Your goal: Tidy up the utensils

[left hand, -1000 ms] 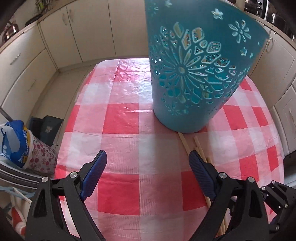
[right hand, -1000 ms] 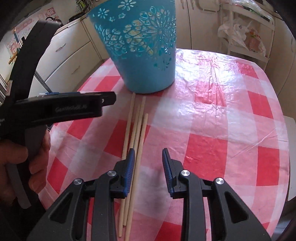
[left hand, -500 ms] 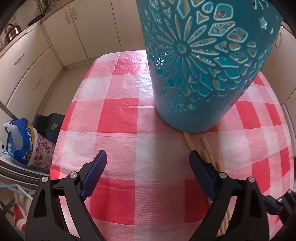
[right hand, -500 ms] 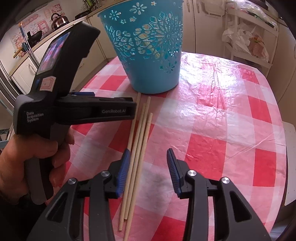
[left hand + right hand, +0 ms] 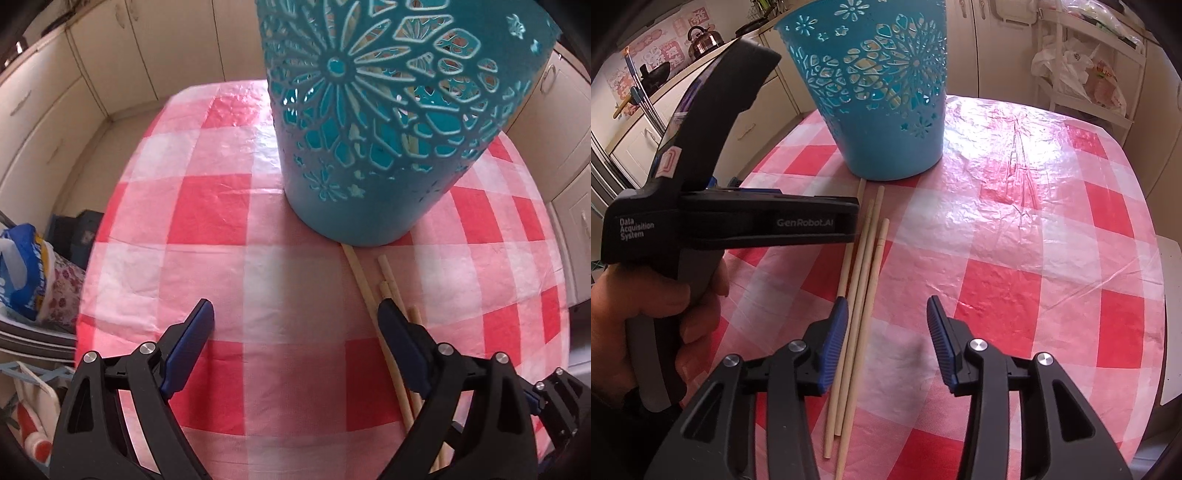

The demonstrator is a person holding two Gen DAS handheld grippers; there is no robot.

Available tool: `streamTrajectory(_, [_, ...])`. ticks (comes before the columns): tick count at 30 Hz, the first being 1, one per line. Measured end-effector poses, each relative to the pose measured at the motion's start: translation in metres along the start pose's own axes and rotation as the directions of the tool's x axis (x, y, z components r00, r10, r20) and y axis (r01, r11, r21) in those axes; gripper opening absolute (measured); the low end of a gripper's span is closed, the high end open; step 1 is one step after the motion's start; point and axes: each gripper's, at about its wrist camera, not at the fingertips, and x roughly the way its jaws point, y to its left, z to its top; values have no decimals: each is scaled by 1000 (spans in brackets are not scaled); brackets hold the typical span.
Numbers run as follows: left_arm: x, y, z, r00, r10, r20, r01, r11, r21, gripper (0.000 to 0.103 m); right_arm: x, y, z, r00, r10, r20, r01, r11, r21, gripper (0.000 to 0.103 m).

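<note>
On the checked worktop (image 5: 1015, 229), 4 wooden chopsticks (image 5: 862, 280) lie side by side just before the turquoise basket (image 5: 886, 110). Right gripper (image 5: 886, 339) fingers have just been opening, empty, beside the sticks. Left gripper (image 5: 295, 325) gapes wide, empty.

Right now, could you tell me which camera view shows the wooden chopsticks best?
The right wrist view: the chopsticks lie nearly full length on the tablecloth before the blue basket. The left wrist view shows only their upper ends; the rest is hidden.
</note>
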Motion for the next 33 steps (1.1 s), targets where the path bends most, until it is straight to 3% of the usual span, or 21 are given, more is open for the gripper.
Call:
streamTrajectory(4, [1,-14,-5,999,47,1,-47,997,63,87,-2,-1,1,1000,-2,4,2,1000,1,47])
streamTrajectory(9, [-4,-7,-15,999,38,-14,-37,995,90,81,-2,-1,2,1000,6,-3,-6,1000,3,47])
streamTrajectory(11, [-9,-2,-19,999,33,-11,-31,994,106,68,-3,-2,2,1000,10,-1,-10,1000,3,47])
streamTrajectory(16, [-20,-4,-28,1000,13,-13,-10,984,178,20,-5,-3,3,1000,5,7,-5,1000,8,47])
streamTrajectory(18, [-23,-7,-33,1000,-6,-21,10,980,197,7,-6,-4,4,1000,3,11,-3,1000,12,47])
streamTrajectory(30, [-44,15,-70,991,-56,-125,77,983,168,6,-7,-5,4,1000,8,9,-8,1000,11,47])
streamTrajectory(32, [-45,16,-69,989,-55,-135,77,983,164,7,-5,-4,4,1000,6,7,-6,1000,11,47])
streamTrajectory(33, [-43,19,-70,991,-44,-130,65,985,162,13,-4,-4,4,1000,5,7,-5,1000,10,47])
